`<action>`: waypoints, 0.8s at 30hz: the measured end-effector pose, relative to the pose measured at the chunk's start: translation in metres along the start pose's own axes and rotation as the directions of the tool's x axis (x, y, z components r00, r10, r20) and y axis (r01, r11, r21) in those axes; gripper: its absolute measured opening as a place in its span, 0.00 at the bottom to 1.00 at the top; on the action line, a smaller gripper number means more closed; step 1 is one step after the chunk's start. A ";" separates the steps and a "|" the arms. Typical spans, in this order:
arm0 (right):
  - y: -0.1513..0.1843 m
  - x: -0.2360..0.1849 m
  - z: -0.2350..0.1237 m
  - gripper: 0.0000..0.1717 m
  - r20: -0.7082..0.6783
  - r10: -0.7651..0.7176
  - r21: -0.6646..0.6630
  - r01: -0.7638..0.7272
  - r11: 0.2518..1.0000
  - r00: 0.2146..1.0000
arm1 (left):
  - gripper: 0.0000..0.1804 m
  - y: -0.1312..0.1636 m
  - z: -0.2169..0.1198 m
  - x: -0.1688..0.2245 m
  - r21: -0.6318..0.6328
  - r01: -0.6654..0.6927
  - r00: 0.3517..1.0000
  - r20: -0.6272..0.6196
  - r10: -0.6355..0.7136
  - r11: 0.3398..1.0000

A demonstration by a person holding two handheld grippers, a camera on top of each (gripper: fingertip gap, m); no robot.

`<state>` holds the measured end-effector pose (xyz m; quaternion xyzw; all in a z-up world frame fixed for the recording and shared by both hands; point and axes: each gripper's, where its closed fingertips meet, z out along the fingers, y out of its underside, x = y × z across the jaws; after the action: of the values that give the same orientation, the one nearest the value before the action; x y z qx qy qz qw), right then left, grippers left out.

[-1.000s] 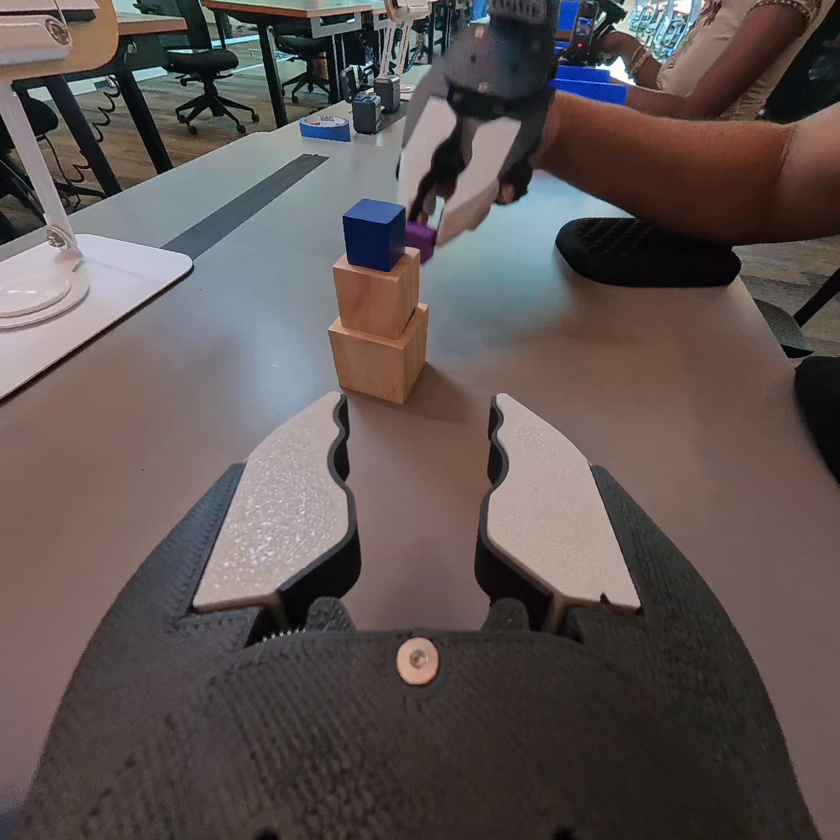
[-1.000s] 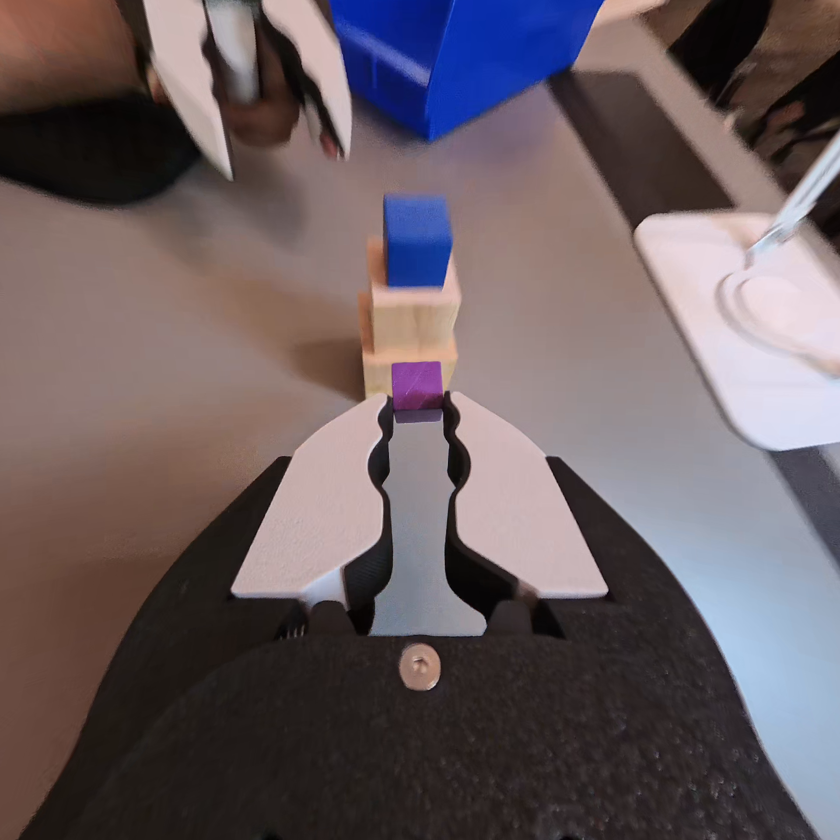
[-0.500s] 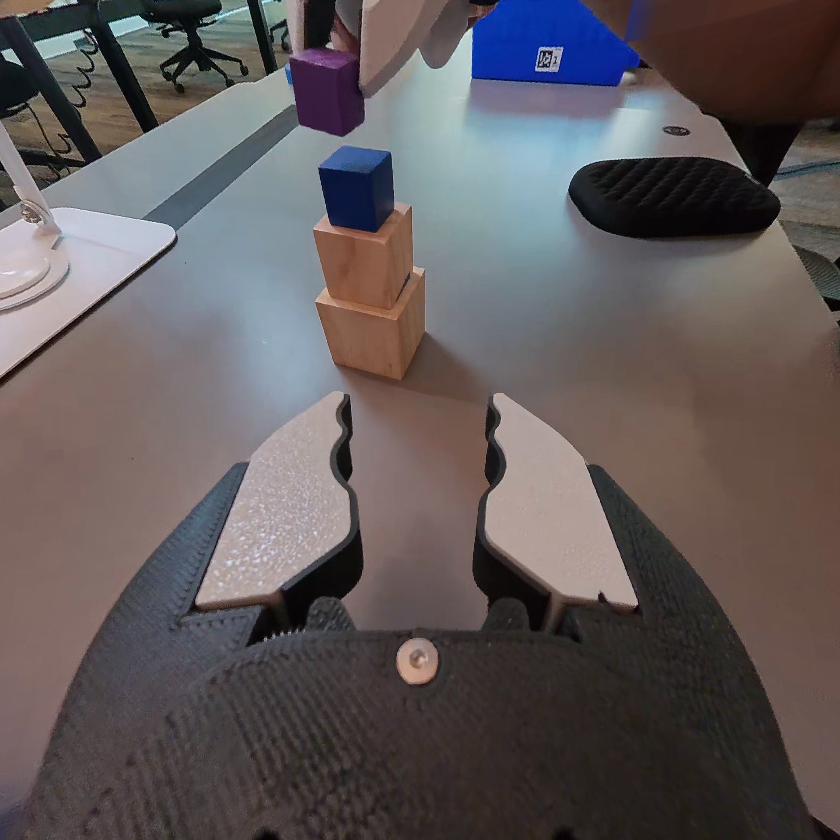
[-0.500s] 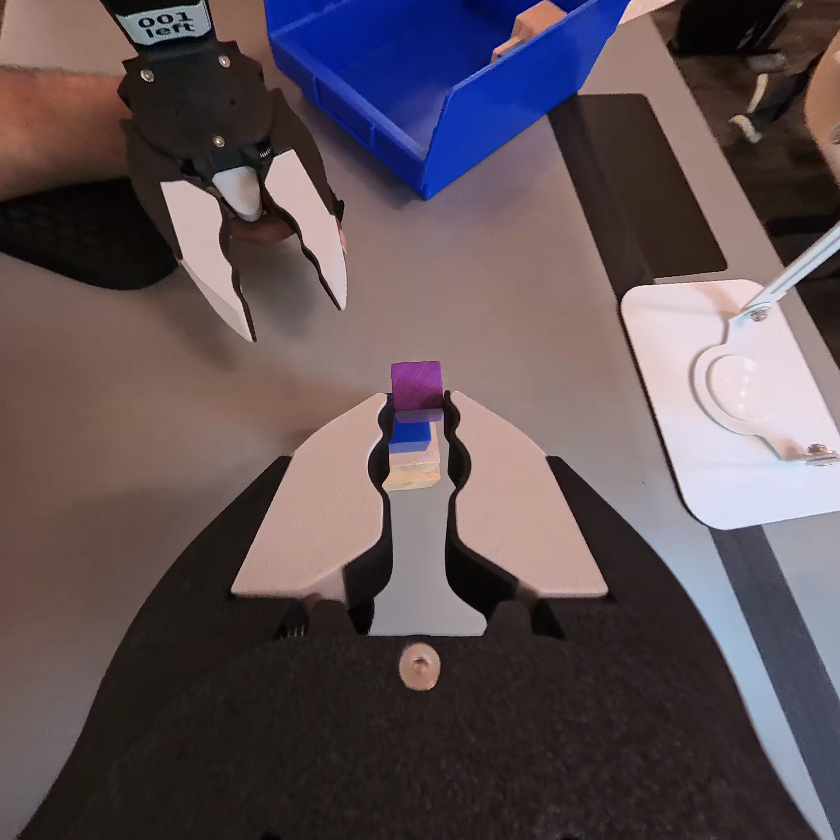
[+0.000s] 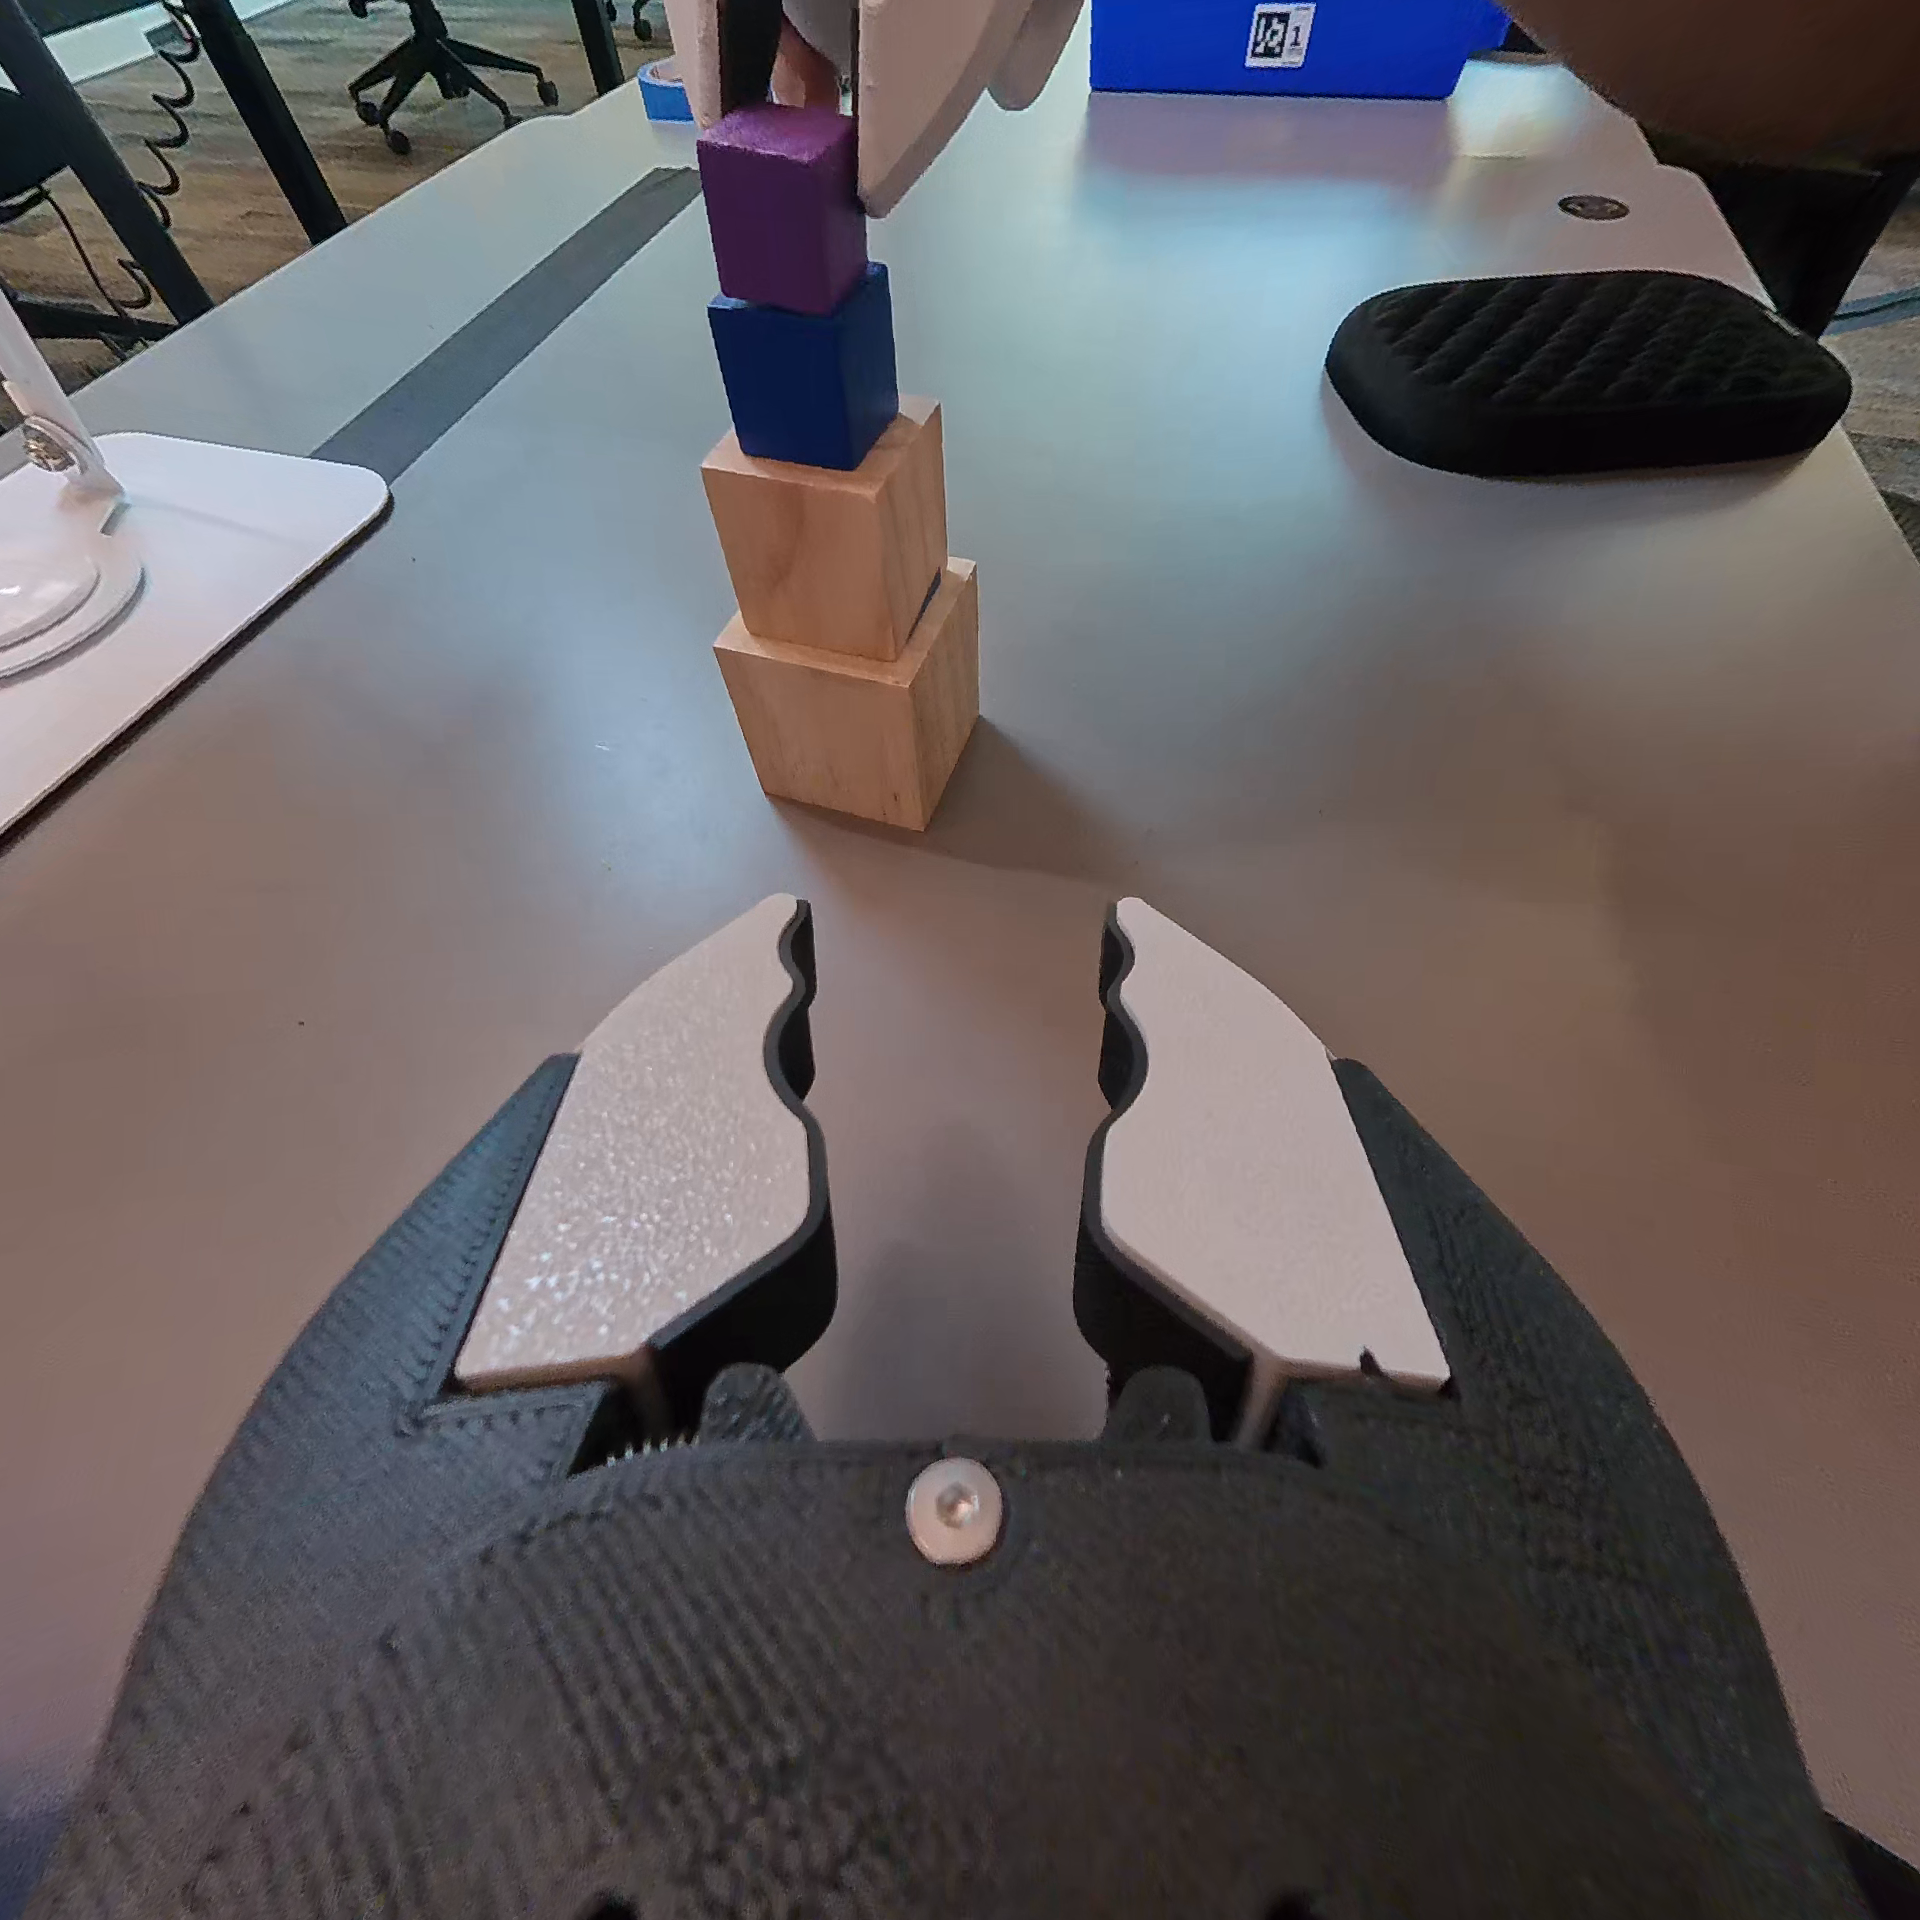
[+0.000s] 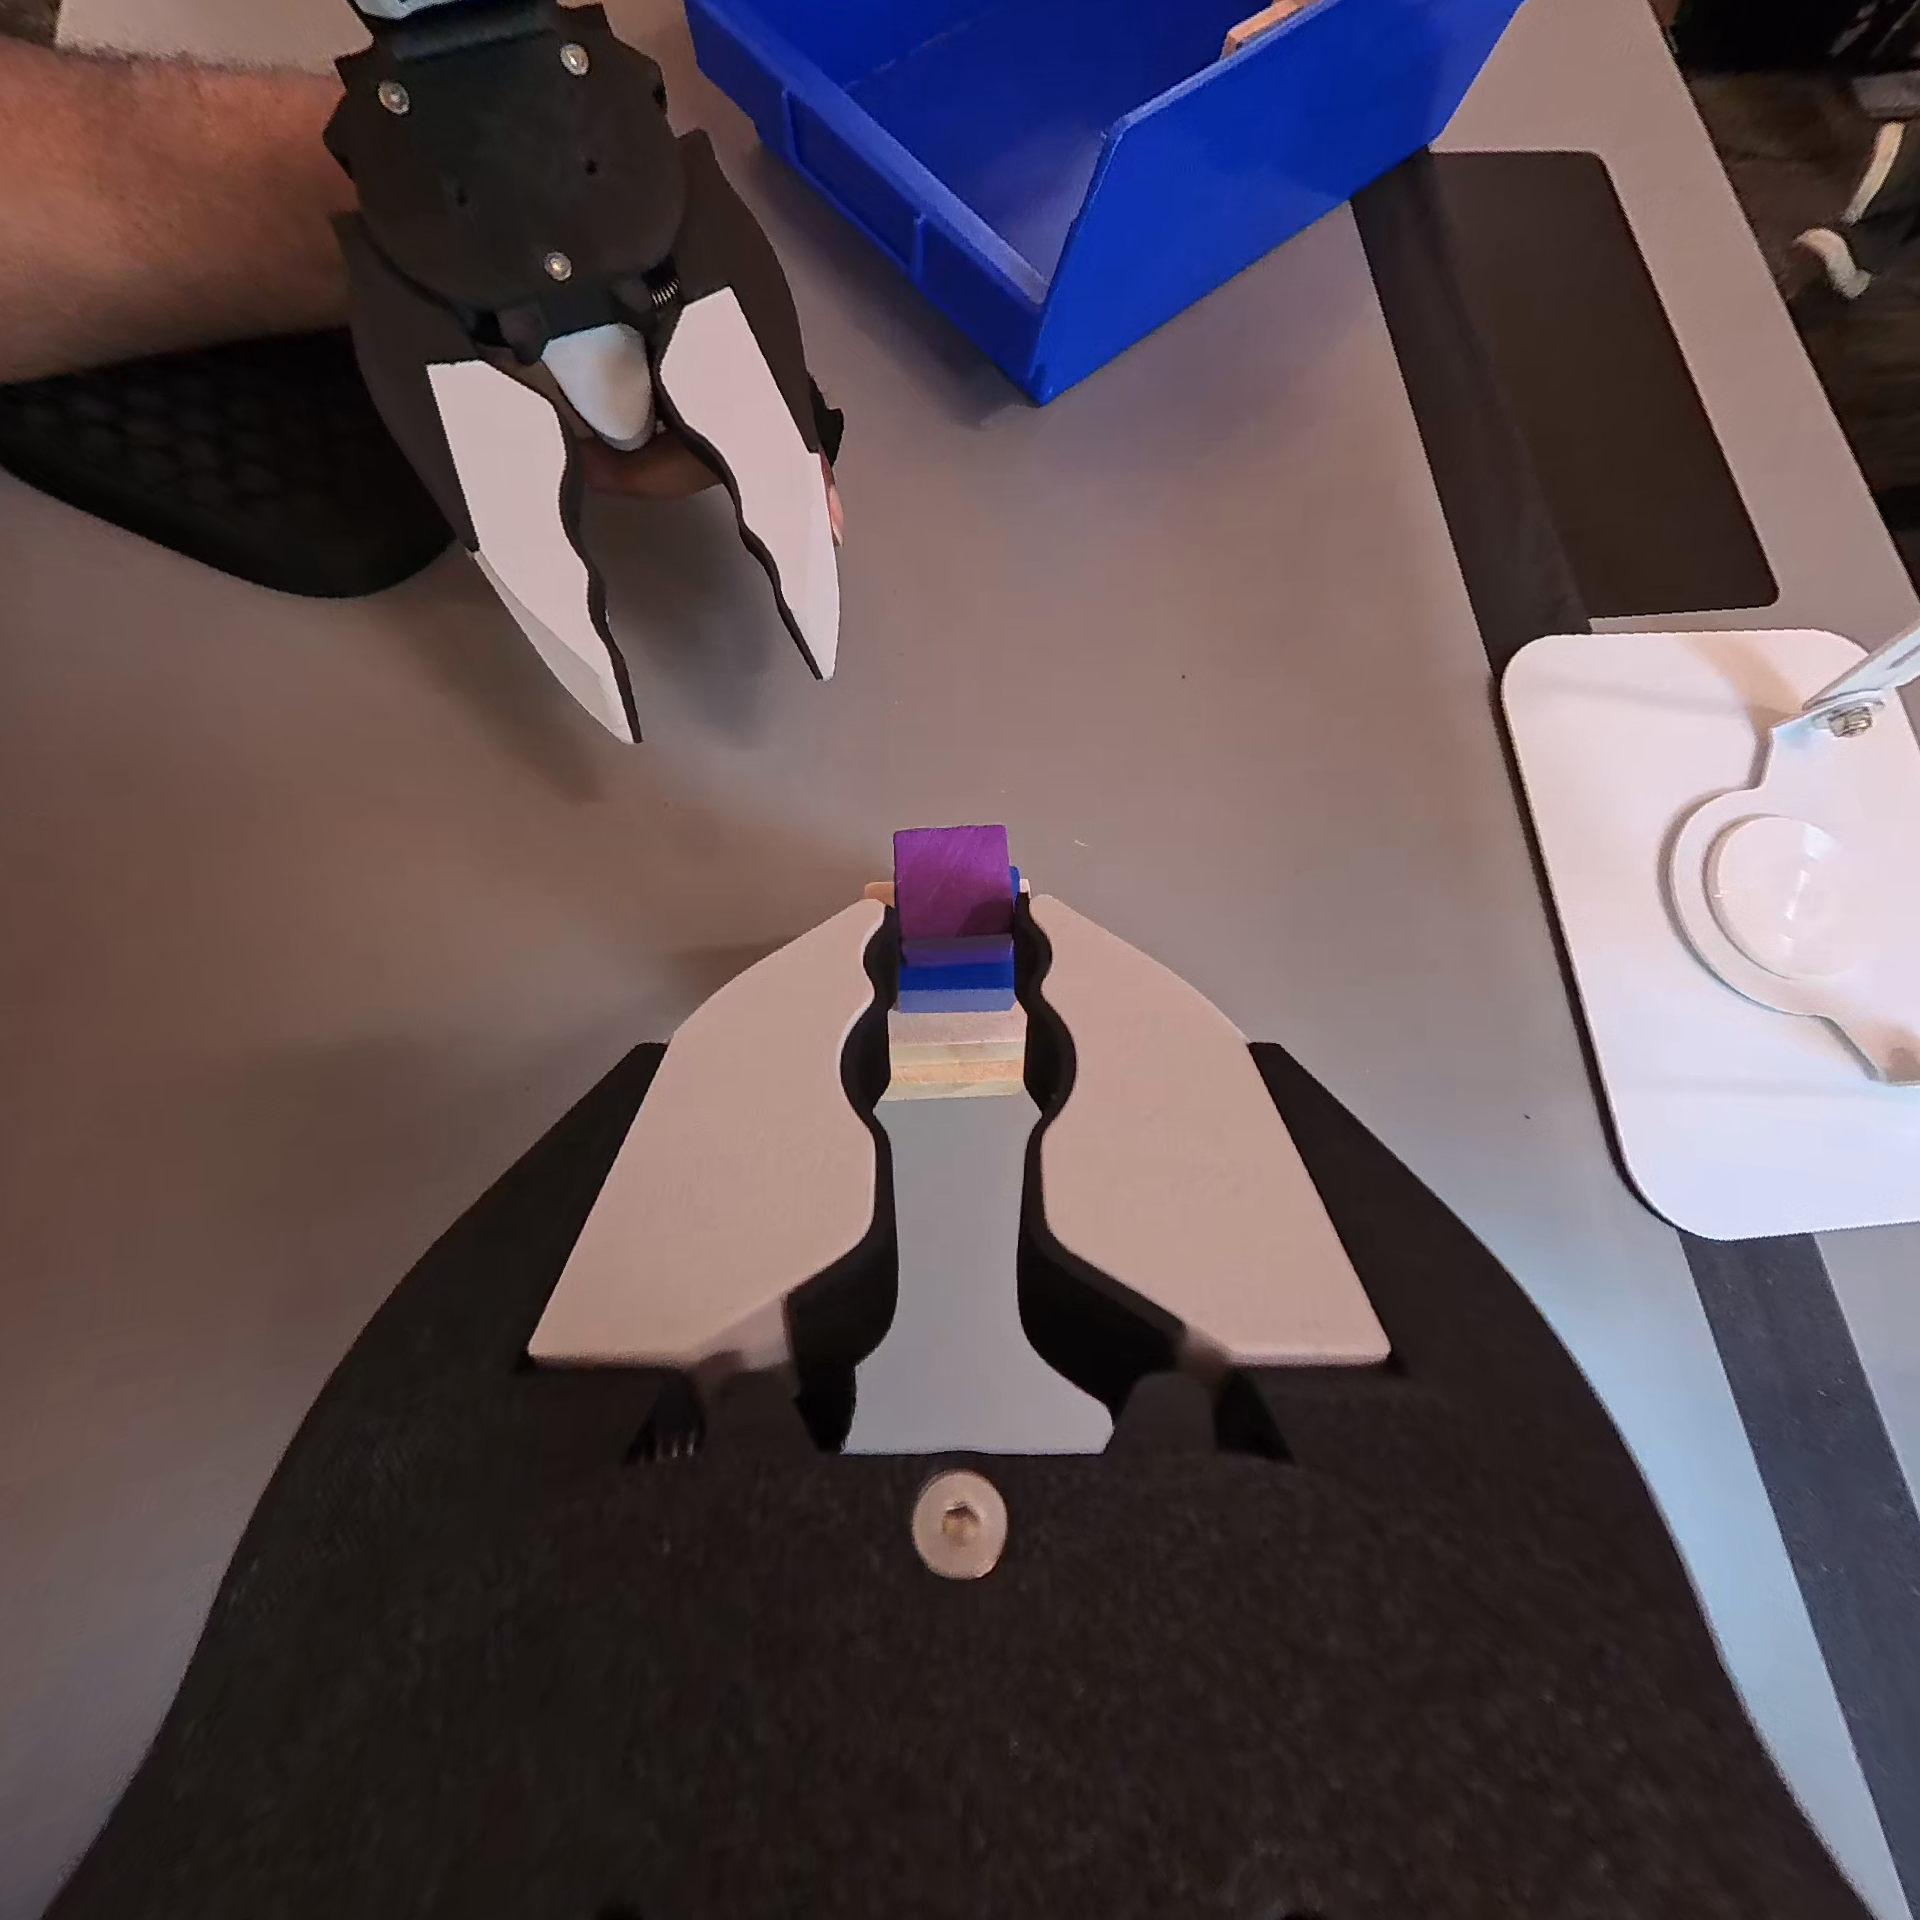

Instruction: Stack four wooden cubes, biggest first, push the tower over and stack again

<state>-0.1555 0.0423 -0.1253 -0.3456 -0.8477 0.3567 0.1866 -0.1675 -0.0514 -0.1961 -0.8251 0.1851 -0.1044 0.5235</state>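
Directly beneath the right gripper (image 6: 954,914), the purple cube (image 6: 952,881) sits pinched between its jaws, both pads pressed to the cube's sides, and the cube's underside meets the top of the blue cube (image 5: 805,369). Below that come the smaller plain wooden cube (image 5: 826,540) and the larger plain wooden cube (image 5: 852,717), each set a little off square from the one under it, so narrow ledges show at the edges of the tower. Ahead of the left gripper (image 5: 954,914), whose jaws stand wide apart with only bare table (image 5: 1351,831) between them, the tower rises with a clear strip of grey surface separating it from the fingertips. To the left of those jaws lies a white base plate (image 5: 208,540) near the table's edge; to their right, farther off, a black padded rest (image 5: 1590,374). Beyond the tower a blue bin (image 6: 1091,156) stands open-fronted, and a dark strip (image 5: 499,332) runs across the table top. Past the far edge, office chairs (image 5: 436,62) stand on a wood-look floor.
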 end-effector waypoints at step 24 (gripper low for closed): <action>0.002 0.000 -0.002 0.12 -0.026 0.008 0.001 -0.008 1.000 1.000 | 0.29 0.006 0.004 0.001 -0.025 0.005 1.000 -0.006 -0.005 1.000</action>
<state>-0.1540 0.0443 -0.1256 -0.3534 -0.8436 0.3534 0.1965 -0.1665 -0.0508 -0.2031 -0.8317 0.1859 -0.1058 0.5124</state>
